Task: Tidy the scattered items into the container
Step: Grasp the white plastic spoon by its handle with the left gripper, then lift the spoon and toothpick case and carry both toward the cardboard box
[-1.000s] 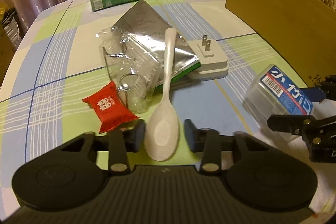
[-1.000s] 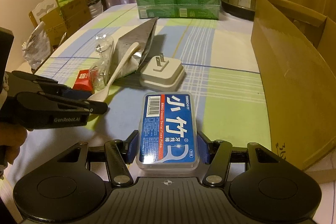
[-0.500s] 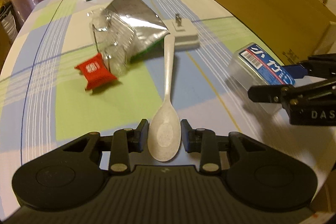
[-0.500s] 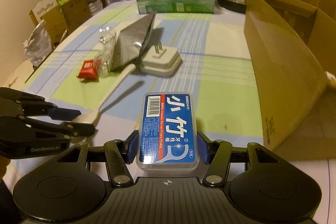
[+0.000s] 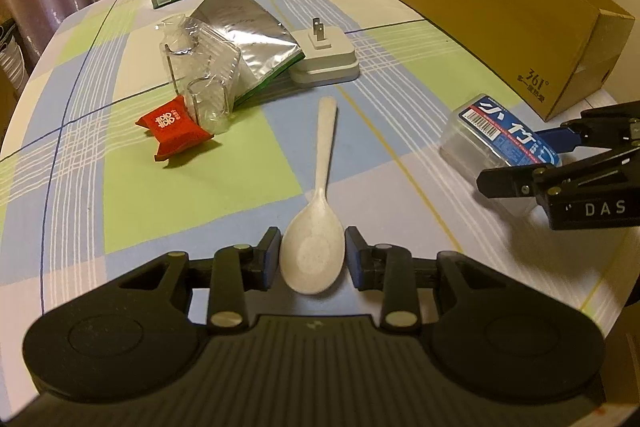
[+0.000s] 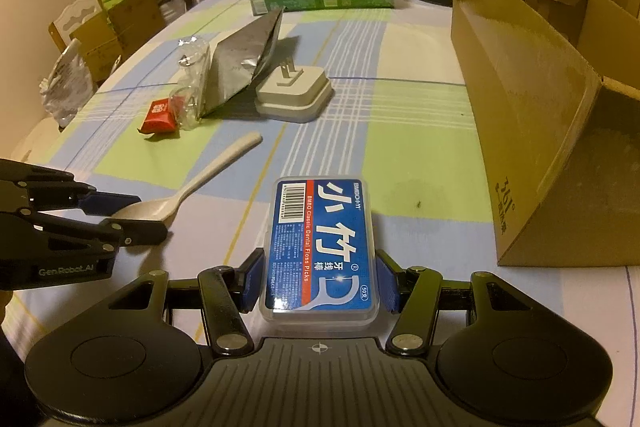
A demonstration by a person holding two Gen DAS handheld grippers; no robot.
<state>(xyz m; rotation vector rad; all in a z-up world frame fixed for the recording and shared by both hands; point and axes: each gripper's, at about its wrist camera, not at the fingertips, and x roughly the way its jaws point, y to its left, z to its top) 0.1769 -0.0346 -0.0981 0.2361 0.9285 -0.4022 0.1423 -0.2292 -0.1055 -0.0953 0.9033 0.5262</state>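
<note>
Left claw (image 5: pixel 312 259) clenched on spoon (image 5: pixel 316 227), bowl end only, bottom middle of frame. Long handle sticks far out; could tip, slip, bump things.

Right claw (image 6: pixel 318 279) grasping floss box (image 6: pixel 320 247), bottom middle. Smooth plastic, pinched near 1 end; could slide out.

Cardboard box (image 6: pixel 540 131) at right, wall tall. Low carry could hit wall, knock things loose.

Candy (image 5: pixel 172 127), plug (image 5: pixel 324 61), foil bag (image 5: pixel 244 27) wait on worktop (image 5: pixel 120 207), upper middle.
</note>
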